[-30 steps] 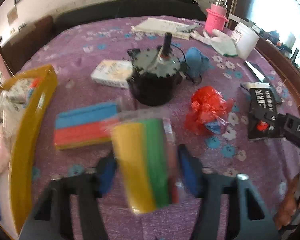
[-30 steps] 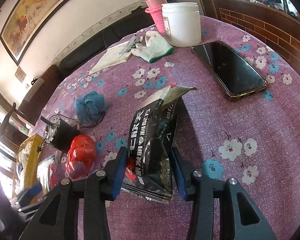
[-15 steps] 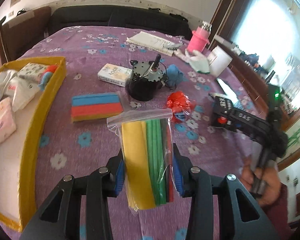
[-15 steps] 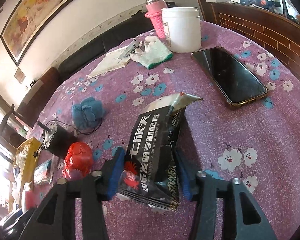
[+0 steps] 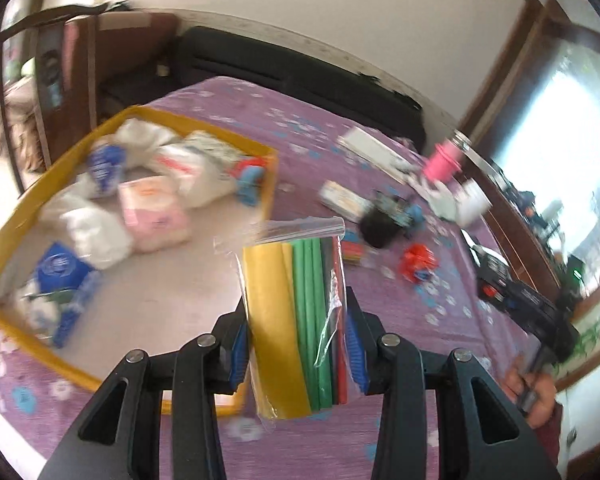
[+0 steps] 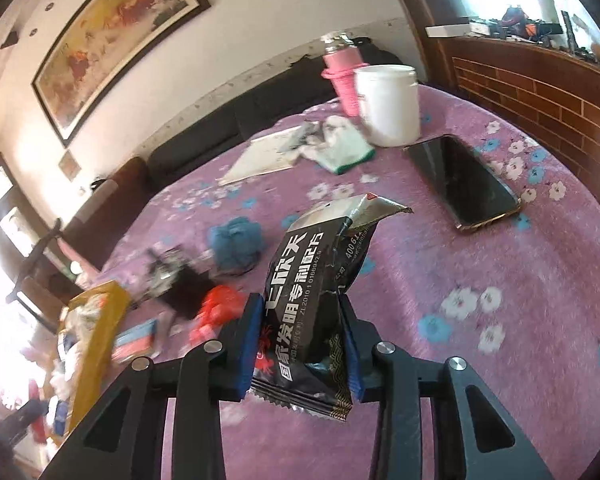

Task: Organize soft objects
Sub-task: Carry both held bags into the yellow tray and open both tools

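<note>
My left gripper (image 5: 296, 344) is shut on a clear zip bag of yellow, green and red sheets (image 5: 296, 320), held in the air beside the right rim of a yellow tray (image 5: 270, 184). The tray holds several white, pink and blue soft packs. My right gripper (image 6: 302, 344) is shut on a black snack packet (image 6: 312, 300) with white print, held above the purple flowered tablecloth (image 6: 480, 280). A red crumpled bag (image 6: 216, 308), a blue cloth ball (image 6: 236, 240) and a blue-red sponge pack (image 6: 136, 338) lie on the table.
A black motor with wires (image 6: 176, 280) stands left of the blue ball. A phone (image 6: 464, 180), white jar (image 6: 388, 104), pink bottle (image 6: 340, 72), glove (image 6: 340, 144) and booklet (image 6: 264, 156) lie at the far side. The yellow tray (image 6: 96, 344) sits far left.
My left gripper has lifted and swung left with the zip bag, from over the table middle to beside the yellow tray. My right gripper has raised the black packet slightly.
</note>
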A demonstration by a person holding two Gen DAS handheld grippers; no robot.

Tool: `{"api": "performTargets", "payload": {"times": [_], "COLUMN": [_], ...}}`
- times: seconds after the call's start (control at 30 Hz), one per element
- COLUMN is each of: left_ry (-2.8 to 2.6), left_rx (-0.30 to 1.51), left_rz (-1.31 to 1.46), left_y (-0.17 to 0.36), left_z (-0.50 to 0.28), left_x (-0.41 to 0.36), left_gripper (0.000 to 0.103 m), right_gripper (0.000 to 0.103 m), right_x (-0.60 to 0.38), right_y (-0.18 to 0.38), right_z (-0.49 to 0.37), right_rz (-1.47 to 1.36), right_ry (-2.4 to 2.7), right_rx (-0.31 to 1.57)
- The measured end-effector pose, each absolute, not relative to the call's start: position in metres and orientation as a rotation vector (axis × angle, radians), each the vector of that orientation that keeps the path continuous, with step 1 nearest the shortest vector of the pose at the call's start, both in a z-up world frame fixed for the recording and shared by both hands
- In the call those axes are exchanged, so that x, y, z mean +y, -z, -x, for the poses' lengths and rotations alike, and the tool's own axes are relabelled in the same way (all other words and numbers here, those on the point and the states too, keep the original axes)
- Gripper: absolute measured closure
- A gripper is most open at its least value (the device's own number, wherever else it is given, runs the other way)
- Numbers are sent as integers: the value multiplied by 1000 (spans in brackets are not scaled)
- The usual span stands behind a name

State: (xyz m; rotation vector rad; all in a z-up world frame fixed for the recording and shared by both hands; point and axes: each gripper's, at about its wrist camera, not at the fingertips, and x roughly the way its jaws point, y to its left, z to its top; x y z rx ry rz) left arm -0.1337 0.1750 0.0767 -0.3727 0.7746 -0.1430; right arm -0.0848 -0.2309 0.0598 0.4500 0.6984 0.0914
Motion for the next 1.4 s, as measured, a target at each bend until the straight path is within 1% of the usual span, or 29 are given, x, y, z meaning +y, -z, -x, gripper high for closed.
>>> {"api": "performTargets", "payload": {"times": [0.3, 0.67, 0.7, 0.73, 0.77, 0.93, 1.03, 1.17, 1.27, 1.37, 1.4], "left_ry": [2, 3, -4, -5, -4, 32, 28, 10, -8, -11, -11], "left_rx": [812, 874, 880, 885, 890, 832, 781, 707, 697, 716, 721], "left_rz": [495, 497, 496, 498, 504, 585, 609, 637, 637, 650, 657], "left_y": [-49, -37, -35, -34, -32, -35, -44, -56, -56, -50, -48], "left_z": [139, 102, 97, 94, 92, 101, 117, 142, 150, 153, 154], "left_x": [247, 269, 271, 272, 274, 288, 299, 317, 324, 332, 334], "left_gripper": [64, 63, 62, 58, 51, 33, 31, 24, 23, 23, 23], "right_gripper": [64, 63, 63, 63, 63, 63, 63, 63, 62, 58, 51], "right_x": [-136, 8, 22, 31, 40, 80, 101, 121, 135, 143, 144], "right_y": [-98, -98, -96, -95, -92, -77, -69, -64, -61, -59, -59], "right_z": [97, 74, 70, 68, 65, 47, 36, 24, 16, 12, 10], "right_rz": [-313, -152, -131, -122, -114, -60, -29, 9, 41, 71, 75], "right_ry": [-300, -527, -536, -542, -550, -559, -557, -562, -550, -539, -542], "right_rx": [725, 826, 834, 841, 851, 897, 921, 933, 927, 921, 924]}}
